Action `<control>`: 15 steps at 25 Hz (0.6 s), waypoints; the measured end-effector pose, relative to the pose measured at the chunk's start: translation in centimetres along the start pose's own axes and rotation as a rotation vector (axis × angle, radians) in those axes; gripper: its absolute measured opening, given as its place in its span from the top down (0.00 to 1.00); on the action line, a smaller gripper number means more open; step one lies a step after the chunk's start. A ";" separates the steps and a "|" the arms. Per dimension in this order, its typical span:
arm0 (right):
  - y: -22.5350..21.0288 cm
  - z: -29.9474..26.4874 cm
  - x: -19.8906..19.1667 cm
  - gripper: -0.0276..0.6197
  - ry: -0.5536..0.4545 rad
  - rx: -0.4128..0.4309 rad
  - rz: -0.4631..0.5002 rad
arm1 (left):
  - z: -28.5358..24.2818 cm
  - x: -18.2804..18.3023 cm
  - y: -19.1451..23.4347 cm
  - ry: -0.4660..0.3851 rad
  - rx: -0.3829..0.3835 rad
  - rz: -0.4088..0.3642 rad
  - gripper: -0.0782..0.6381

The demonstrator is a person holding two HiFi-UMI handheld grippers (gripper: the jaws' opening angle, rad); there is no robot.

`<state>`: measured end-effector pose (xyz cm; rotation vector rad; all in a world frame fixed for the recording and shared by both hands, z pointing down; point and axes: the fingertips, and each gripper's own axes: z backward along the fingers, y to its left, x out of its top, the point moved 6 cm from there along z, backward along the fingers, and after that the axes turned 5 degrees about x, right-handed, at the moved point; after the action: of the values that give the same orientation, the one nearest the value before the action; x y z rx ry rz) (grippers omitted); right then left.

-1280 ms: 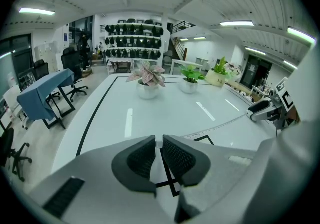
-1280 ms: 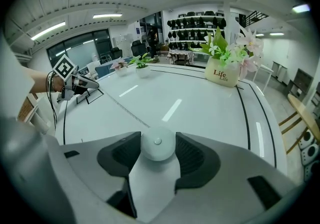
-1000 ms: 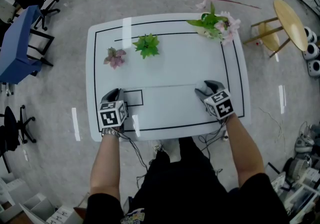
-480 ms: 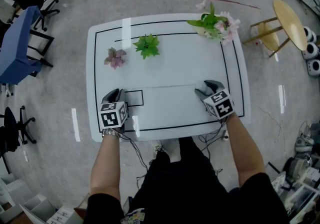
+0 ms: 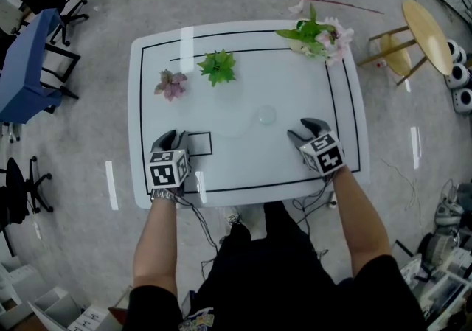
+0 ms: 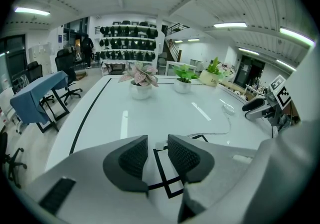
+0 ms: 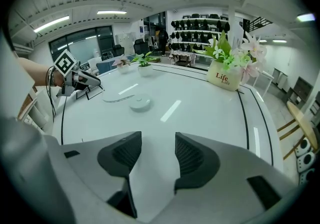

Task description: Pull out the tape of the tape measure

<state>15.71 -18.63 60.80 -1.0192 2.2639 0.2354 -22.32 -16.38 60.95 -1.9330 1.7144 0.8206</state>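
The round, pale tape measure point(image 5: 266, 114) lies on the white table point(image 5: 295, 86) between the grippers, nearer the right one. A short length of its tape point(image 5: 230, 131) curves off toward the left gripper; the tape point(image 6: 220, 130) ends on the table just ahead of the left jaws, free of them. My left gripper point(image 5: 171, 136) rests at the front left, its jaws opening with nothing between them point(image 6: 157, 143). My right gripper point(image 5: 304, 129) is open and empty point(image 7: 157, 140) at the front right, with the tape measure point(image 7: 140, 103) on the table ahead of it.
A green plant point(image 5: 216, 68) and a pink-leaved plant point(image 5: 170, 85) stand at the back left, and a flower pot point(image 5: 317, 35) at the back right corner. A black rectangle point(image 5: 198, 144) is marked beside the left gripper. A wooden stool point(image 5: 428, 27) stands right of the table.
The tape was stretched straight between the two grippers. Now the left jaws have parted, and the tape measure lies loose mid-table with a short curved tape.
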 end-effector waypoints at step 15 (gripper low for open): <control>1.4 1.0 2.2 0.63 -0.074 0.008 0.014 | 1.7 1.4 -1.0 -0.088 -0.067 -0.014 0.56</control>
<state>14.10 -18.59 58.52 -0.9748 2.2046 0.2652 -21.45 -16.14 58.70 -1.9207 1.6399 0.9547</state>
